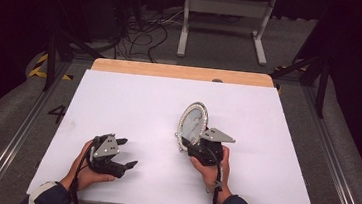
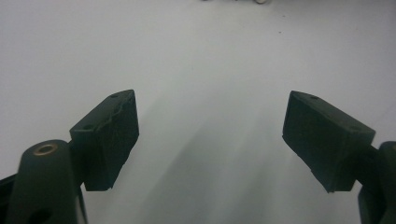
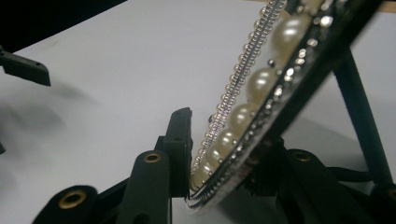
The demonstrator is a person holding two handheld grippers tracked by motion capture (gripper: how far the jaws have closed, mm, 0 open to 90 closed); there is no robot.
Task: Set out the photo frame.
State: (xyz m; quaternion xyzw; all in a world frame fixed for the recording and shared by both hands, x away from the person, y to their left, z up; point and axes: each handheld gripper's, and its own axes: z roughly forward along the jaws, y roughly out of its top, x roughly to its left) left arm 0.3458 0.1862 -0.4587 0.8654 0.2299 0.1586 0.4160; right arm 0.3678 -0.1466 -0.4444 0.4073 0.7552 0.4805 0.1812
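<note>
White table point(image 1: 133, 102); right gripper point(image 1: 200, 143) clamps upright, perhaps tilted, frame point(image 1: 192, 121).

Brightly lit white tabletop point(image 1: 133, 102) in a dark room, with soft close-up views.

From the high view, light falls from above on the tabletop while the surroundings past its far edge and both sides sink into near black; the picture is slightly grainy. In the left gripper view, the surface glows evenly, with pale, diffuse shadows fanning out between the dark jaws. In the right gripper view, the pearl-rimmed frame point(image 3: 261, 88) catches small sparkling highlights, its upper part blurred, and the top left corner is black.
</note>
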